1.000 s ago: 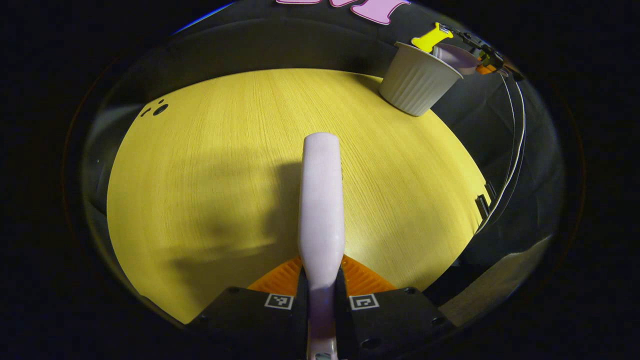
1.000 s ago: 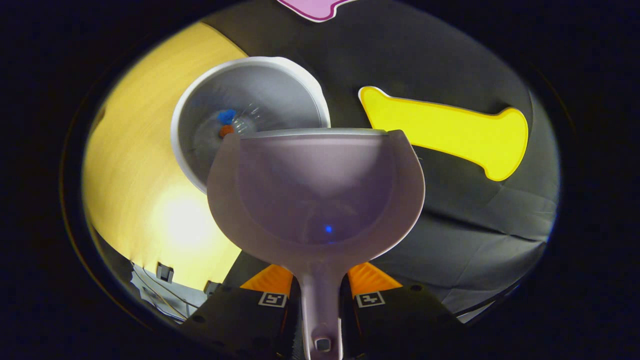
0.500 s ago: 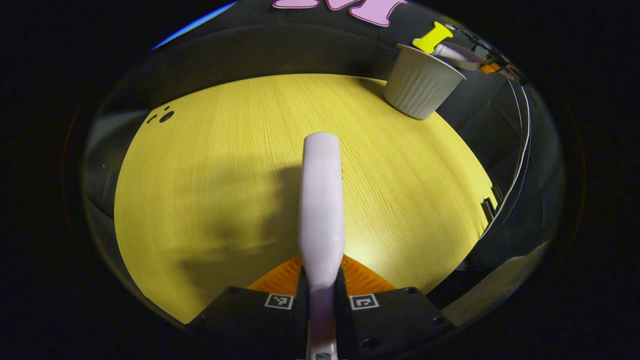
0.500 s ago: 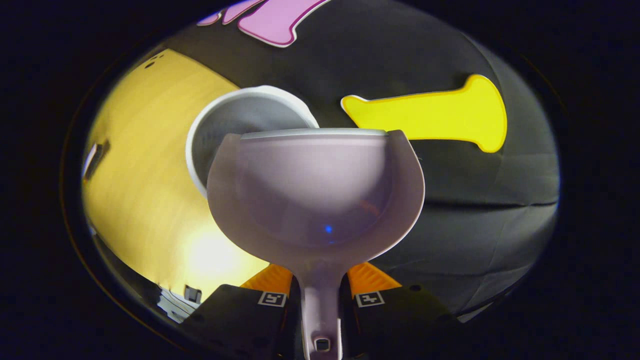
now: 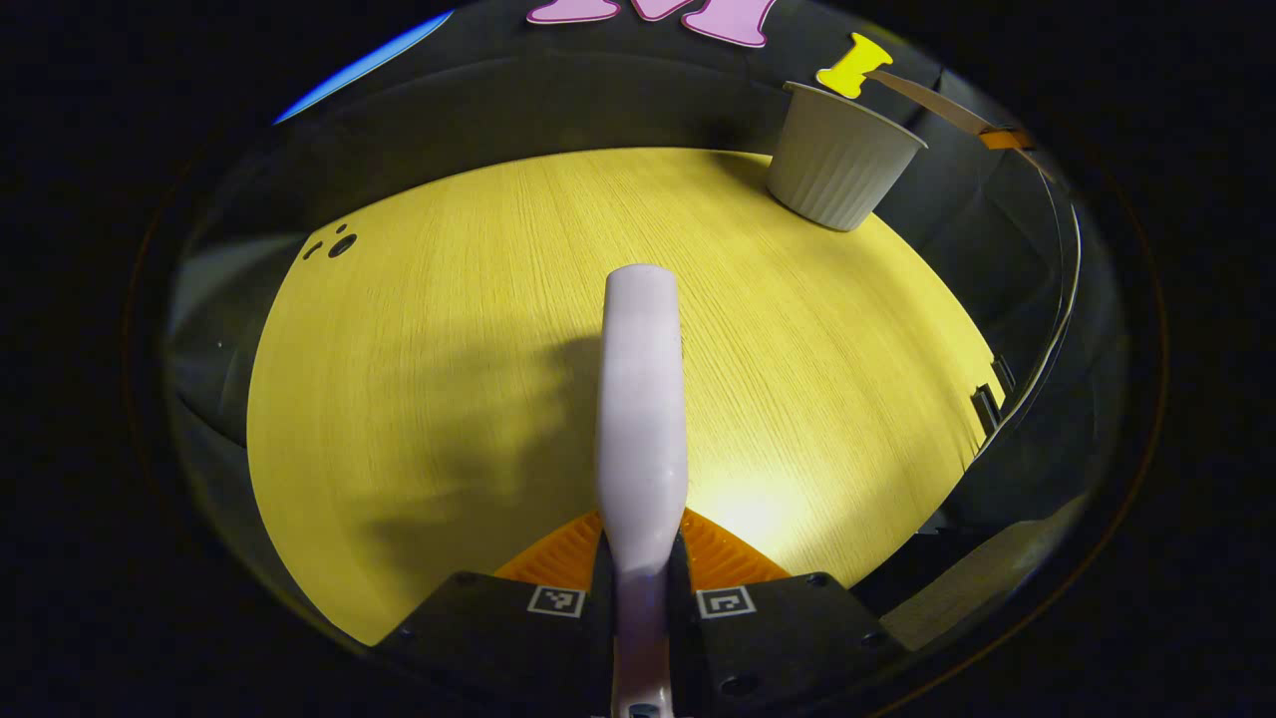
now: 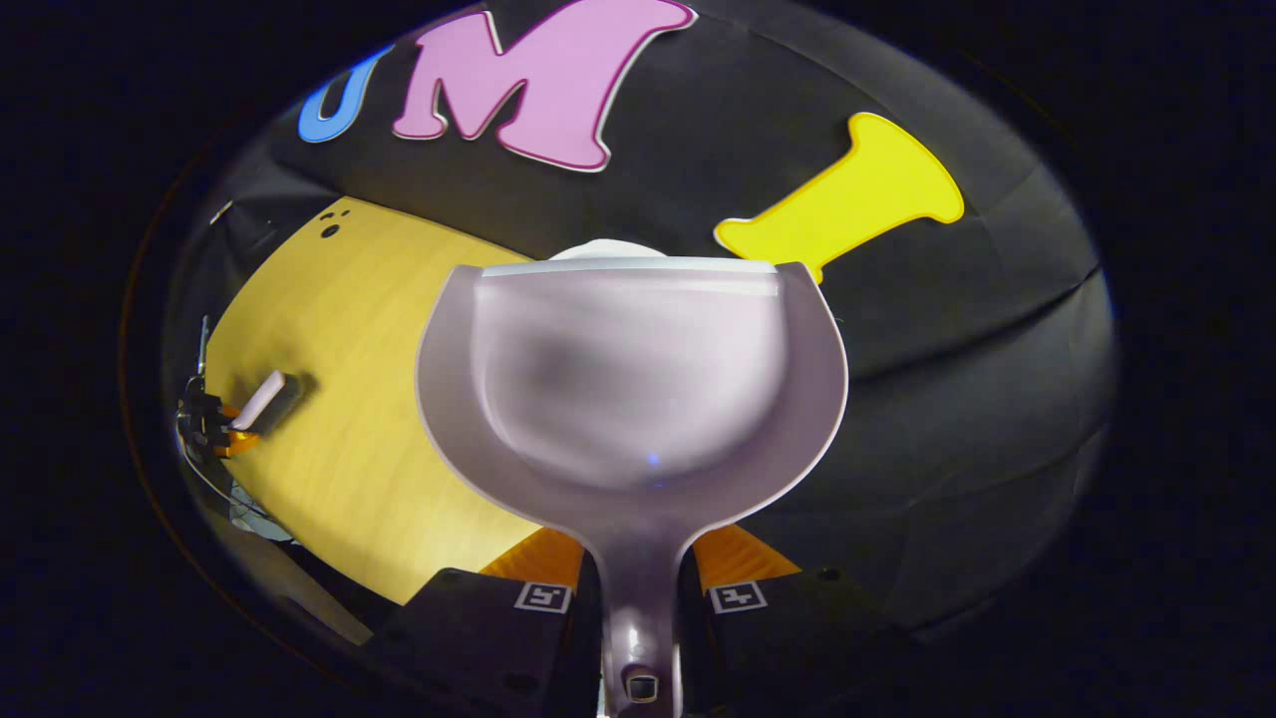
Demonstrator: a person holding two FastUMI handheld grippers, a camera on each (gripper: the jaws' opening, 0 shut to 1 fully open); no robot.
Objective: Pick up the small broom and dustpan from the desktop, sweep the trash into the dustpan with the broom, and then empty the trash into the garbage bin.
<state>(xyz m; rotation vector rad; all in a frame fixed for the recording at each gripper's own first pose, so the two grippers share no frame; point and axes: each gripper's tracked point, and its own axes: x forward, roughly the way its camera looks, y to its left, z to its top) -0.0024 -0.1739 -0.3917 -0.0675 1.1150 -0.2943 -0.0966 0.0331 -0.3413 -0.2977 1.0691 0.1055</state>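
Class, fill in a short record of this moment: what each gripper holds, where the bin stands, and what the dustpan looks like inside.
left gripper: shut on the broom handle, over the desktop
right gripper: shut on the dustpan handle
garbage bin: upright at the desktop's far edge
dustpan inside: no trash visible
dustpan position: raised, its front lip hiding most of the bin's rim

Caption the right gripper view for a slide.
Right tool clamps the dustpan by its handle, pan facing the camera, above the yellow desktop, garbage bin rim peeking behind.
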